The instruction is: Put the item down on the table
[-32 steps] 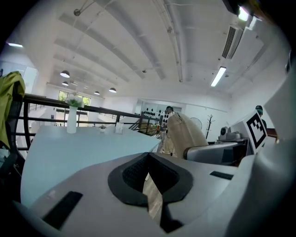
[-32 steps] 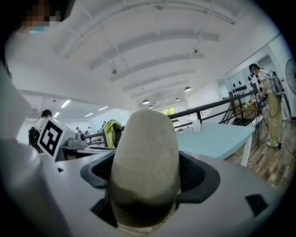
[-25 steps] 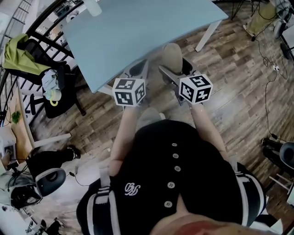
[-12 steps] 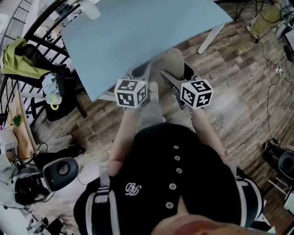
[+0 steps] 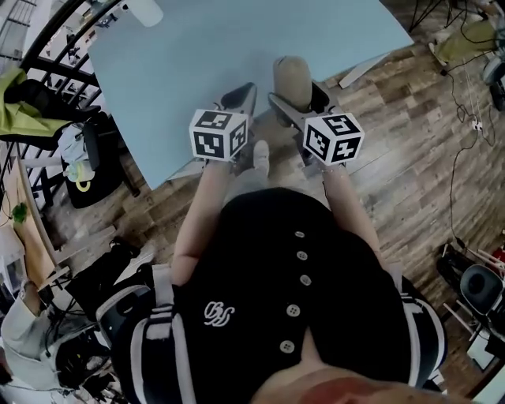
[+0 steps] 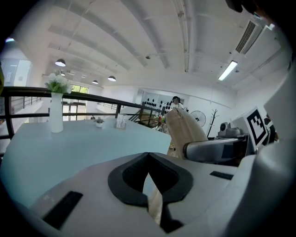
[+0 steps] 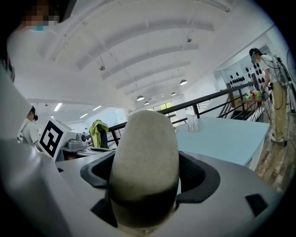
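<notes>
Wood-plank flooring [image 5: 410,158] frames the person's dark buttoned top [image 5: 292,300] at lower centre, above which the left gripper [image 5: 239,99] has its fingers closed on nothing, the right gripper [image 5: 293,101] has its fingers clamped on a beige oblong item [image 5: 290,72] seen against the pale blue tabletop [image 5: 197,55], and a white vase [image 5: 142,9] stands at upper left.

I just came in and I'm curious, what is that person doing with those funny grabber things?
A person stands at a light blue table, a hand-held gripper in each hand. The right hand-held gripper is clamped on a tan rounded item, held upright by the table's near edge, not yet set down. The left hand-held gripper is shut and empty. A white vase of flowers stands far across the table.
</notes>
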{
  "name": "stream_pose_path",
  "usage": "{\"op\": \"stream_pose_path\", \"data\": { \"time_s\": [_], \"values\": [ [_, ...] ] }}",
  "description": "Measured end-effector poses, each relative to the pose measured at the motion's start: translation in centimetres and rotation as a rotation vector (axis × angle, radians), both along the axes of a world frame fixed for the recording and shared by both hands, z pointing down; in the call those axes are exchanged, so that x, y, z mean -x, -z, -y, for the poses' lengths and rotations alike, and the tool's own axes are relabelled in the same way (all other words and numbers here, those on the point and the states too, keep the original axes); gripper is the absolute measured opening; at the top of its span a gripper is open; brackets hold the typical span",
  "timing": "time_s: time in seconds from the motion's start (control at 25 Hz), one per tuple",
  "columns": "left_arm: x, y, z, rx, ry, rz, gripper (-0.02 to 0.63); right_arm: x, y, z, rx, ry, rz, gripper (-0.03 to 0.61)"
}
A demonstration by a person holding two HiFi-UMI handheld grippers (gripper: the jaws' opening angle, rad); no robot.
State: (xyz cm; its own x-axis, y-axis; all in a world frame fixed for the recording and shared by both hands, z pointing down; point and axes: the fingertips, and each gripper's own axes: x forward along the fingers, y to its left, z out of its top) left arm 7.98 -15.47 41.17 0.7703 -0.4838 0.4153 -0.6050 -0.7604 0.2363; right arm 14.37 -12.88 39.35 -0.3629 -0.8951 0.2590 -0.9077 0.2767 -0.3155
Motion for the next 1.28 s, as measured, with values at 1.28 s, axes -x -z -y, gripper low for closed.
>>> {"op": "stream_pose_path", "data": {
  "time_s": [1.28],
  "values": [
    [5.5,-2.3,19.4,0.076,0.323,-0.082,0.008,3.9,-1.7,22.8,0.058,0.309,-0.100,0.414]
  ]
}}
